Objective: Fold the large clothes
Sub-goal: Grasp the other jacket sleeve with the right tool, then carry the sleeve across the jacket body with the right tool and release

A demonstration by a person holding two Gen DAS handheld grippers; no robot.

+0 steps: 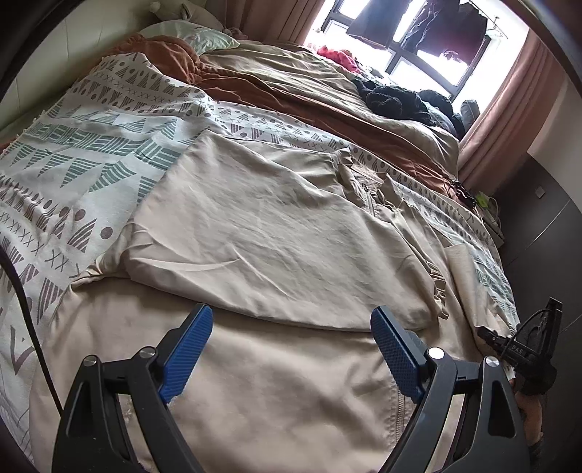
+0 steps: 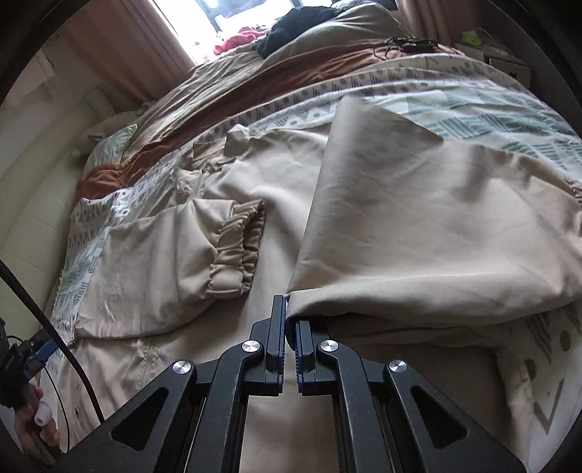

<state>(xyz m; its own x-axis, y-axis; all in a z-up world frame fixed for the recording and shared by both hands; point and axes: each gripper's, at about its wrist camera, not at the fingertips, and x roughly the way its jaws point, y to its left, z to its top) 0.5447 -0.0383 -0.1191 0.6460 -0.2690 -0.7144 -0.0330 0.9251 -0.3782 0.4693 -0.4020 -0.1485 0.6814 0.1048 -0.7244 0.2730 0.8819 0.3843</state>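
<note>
My right claw is pinched tight on the edge of the beige jacket, holding a folded-over panel lifted above the rest of the garment. My left claw stands wide, empty, hovering over the jacket spread across the patterned blanket on the bed. An elastic-cuffed sleeve lies folded across the jacket, left of my right claw.

Home bedroom: wide bed under a patterned blanket and rumpled tan duvet, pillow at 11 o'clock, pink curtains framing a bright window at 1 o'clock, dark laundry hanging outside, loose clothes heaped beneath.
</note>
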